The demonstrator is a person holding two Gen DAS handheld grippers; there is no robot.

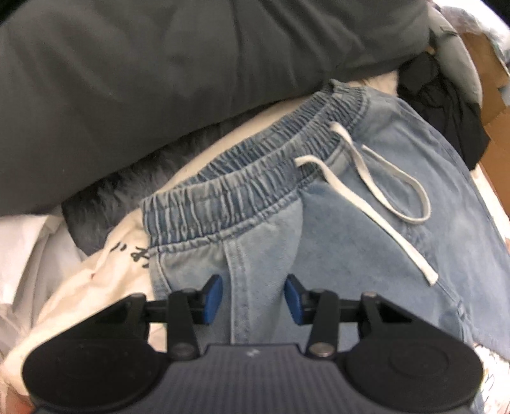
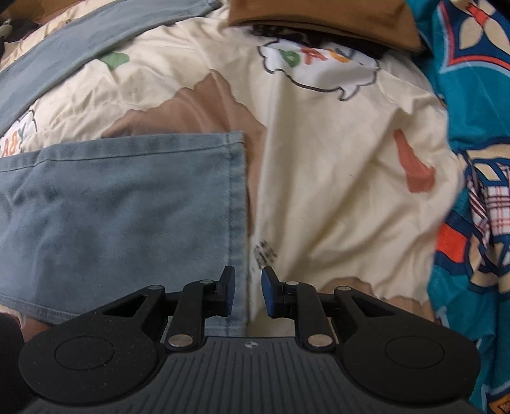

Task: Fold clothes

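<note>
Light blue denim trousers (image 1: 366,197) lie on the bed, their elastic waistband (image 1: 255,178) and white drawstring (image 1: 376,197) facing up in the left wrist view. My left gripper (image 1: 254,299) hovers just below the waistband over a pocket seam, blue pads apart, with nothing pinched between them. In the right wrist view one trouser leg (image 2: 121,216) lies flat, and its stitched hem (image 2: 237,203) runs down toward my right gripper (image 2: 248,293). That gripper points down over the hem's edge with a narrow gap between its pads and no cloth gripped.
A cream cartoon-print sheet (image 2: 334,159) covers the bed. A grey pillow (image 1: 159,79) lies beyond the waistband, with a black garment (image 1: 446,105) and a cardboard box (image 1: 491,95) at the far right. A folded brown garment (image 2: 318,19) and a teal patterned blanket (image 2: 471,95) border the sheet.
</note>
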